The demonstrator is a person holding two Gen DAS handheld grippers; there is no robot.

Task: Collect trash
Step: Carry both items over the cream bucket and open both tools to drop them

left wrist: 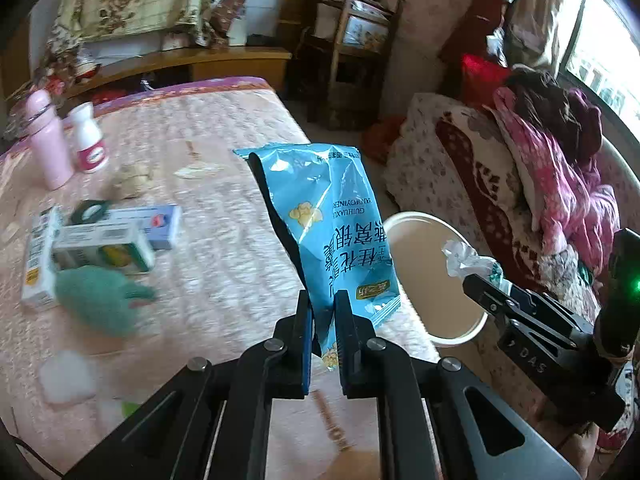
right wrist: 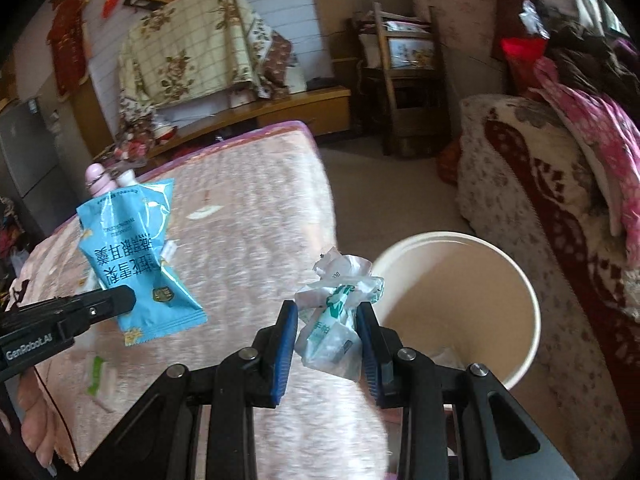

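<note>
The left hand-held gripper [left wrist: 323, 312] pinches a glossy blue snack packet [left wrist: 332, 216] standing above its fingers; the right hand-held gripper [right wrist: 328, 320] clamps a crumpled clear plastic wrapper [right wrist: 340, 312], just beside the round white bin [right wrist: 524, 292].

The blue snack packet [left wrist: 332, 224], seen upside down, carries Chinese characters and the Latin lines "GUIHUAXU…" and "YANWOYINER". "DAS" stands on the right gripper [left wrist: 472, 276] body. "GenRobot.AI" stands on the left gripper [right wrist: 128, 300] body.
</note>
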